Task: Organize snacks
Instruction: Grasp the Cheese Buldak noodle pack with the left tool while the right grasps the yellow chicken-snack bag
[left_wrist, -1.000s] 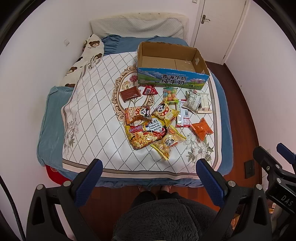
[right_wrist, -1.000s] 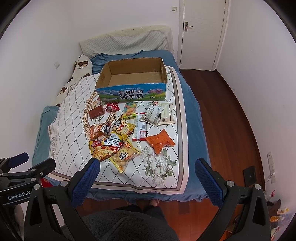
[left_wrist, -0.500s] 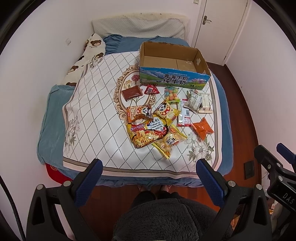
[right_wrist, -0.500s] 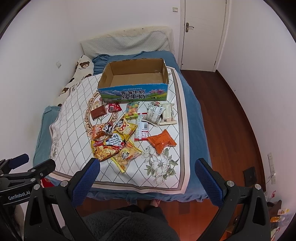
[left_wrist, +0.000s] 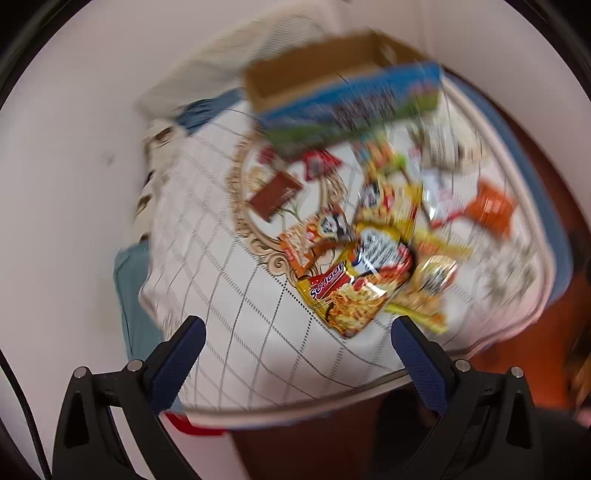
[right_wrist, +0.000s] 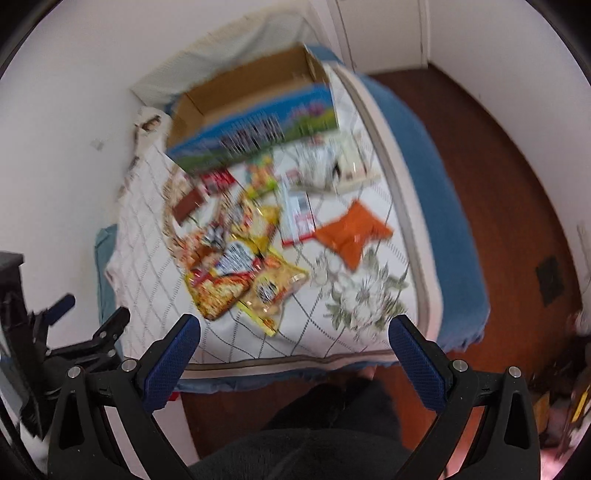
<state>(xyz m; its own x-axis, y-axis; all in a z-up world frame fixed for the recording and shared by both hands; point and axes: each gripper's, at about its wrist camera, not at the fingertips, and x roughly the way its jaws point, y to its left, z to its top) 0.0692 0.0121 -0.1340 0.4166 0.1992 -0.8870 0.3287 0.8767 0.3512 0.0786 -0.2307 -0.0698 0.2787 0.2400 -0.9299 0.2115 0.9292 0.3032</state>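
Note:
Both views are motion-blurred. Several snack packets lie scattered on the bed's quilt (left_wrist: 229, 295). Among them are a yellow noodle packet (left_wrist: 351, 295), a brown packet (left_wrist: 275, 195) and an orange packet (left_wrist: 491, 210). Behind them stands an open cardboard box (left_wrist: 332, 74) with a blue printed side, and no snacks show inside it. My left gripper (left_wrist: 295, 350) is open just short of the noodle packet, with nothing between its fingers. My right gripper (right_wrist: 293, 350) is open over the bed's near edge. From the right wrist view the noodle packet (right_wrist: 218, 288), orange packet (right_wrist: 351, 232) and box (right_wrist: 251, 88) show too.
The bed takes up most of the room, with white walls on the left and behind. Dark wooden floor (right_wrist: 509, 184) runs along its right side toward a white door (right_wrist: 384, 29). A person's dark-clothed legs (right_wrist: 314, 443) stand at the bed's foot. The other gripper's black frame (right_wrist: 55, 350) shows at left.
Both grippers have swung forward and tilted, closing in on the snacks. The left one now sits near the noodle packet. Both stay open and hold nothing.

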